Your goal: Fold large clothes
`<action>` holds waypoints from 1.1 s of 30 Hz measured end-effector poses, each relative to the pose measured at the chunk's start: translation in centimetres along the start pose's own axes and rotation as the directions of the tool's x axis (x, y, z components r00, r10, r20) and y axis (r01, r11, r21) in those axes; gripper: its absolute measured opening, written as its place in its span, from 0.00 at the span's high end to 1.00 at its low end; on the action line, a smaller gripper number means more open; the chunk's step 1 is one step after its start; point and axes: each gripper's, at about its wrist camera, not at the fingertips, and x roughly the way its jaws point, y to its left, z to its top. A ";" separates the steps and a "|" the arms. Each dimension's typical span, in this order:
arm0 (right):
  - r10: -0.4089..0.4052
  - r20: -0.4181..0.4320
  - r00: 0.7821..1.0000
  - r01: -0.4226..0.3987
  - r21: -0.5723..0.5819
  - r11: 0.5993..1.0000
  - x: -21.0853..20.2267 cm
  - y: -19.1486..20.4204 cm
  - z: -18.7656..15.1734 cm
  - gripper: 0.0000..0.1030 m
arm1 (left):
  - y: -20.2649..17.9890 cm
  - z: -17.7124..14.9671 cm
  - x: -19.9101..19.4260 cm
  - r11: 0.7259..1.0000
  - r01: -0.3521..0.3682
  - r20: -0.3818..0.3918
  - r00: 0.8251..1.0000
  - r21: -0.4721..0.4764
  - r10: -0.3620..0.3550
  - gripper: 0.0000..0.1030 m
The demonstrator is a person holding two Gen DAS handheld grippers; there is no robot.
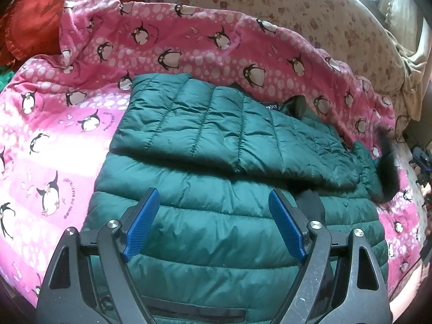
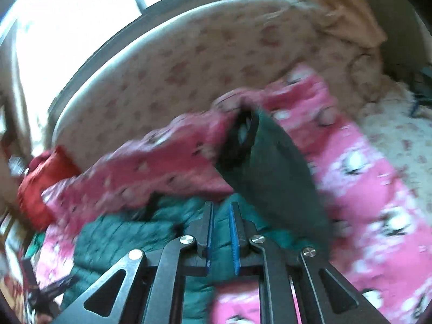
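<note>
The left gripper [image 1: 213,224] hangs over the green quilted jacket [image 1: 216,232] with its blue pads [image 1: 141,224] wide apart and nothing between them. The right gripper [image 2: 222,239] has its jaws closed, pads nearly together, with green jacket fabric [image 2: 272,167] lying between them as far as the blurred picture shows; a dark flap of the jacket rises just beyond the fingers. The jacket lies on a pink penguin blanket [image 1: 54,135] spread on the bed, one part already folded over the body. Near the far left corner sits a red cushion [image 1: 35,21]. A floral headboard [image 1: 270,2] runs along the far edge.
</note>
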 end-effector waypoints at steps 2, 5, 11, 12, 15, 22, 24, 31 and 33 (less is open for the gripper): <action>0.039 -0.033 0.999 -0.040 -0.045 0.998 1.2 2.8 -0.8 0.90 | 0.2 0.0 -0.1 1.000 0.004 0.001 1.000 -0.008 -0.004 0.19; 0.082 -0.099 0.992 -0.093 -0.112 0.989 3.8 7.2 -2.3 0.90 | 0.7 -0.2 -0.2 1.000 0.004 -0.006 1.000 -0.017 -0.004 0.19; -0.038 -0.161 0.986 0.002 -0.217 0.976 6.3 9.9 -3.4 0.84 | 1.6 -0.4 -0.6 1.000 -0.005 -0.001 1.000 -0.017 0.005 0.19; -0.060 -0.162 0.985 0.022 -0.225 0.974 6.3 9.6 -3.5 0.76 | 1.9 -0.5 -0.6 1.000 -0.003 -0.003 1.000 -0.025 0.003 0.19; -0.115 -0.140 0.983 0.085 -0.207 0.975 6.0 7.3 -3.0 0.41 | 2.6 -0.5 -0.4 0.998 0.012 -0.012 1.000 -0.062 -0.013 0.19; -0.207 -0.075 0.975 0.212 0.067 0.975 3.2 -2.5 -0.9 0.40 | 2.3 -0.6 0.1 0.997 0.031 -0.018 0.999 -0.071 -0.032 0.19; -0.221 -0.081 0.972 0.227 0.075 0.971 3.0 -3.6 -0.9 0.39 | 2.1 -0.6 0.3 0.997 0.034 -0.021 0.999 -0.070 -0.036 0.19; -0.300 -0.165 0.940 0.272 -0.171 0.947 8.1 -1.4 -3.0 0.31 | 1.3 -0.8 0.9 0.999 0.015 -0.032 0.999 -0.035 -0.017 0.19; -0.342 -0.168 0.924 0.305 -0.214 0.928 10.0 -0.7 -2.8 0.31 | 1.3 -0.8 1.0 0.999 0.012 -0.036 0.999 -0.031 -0.013 0.19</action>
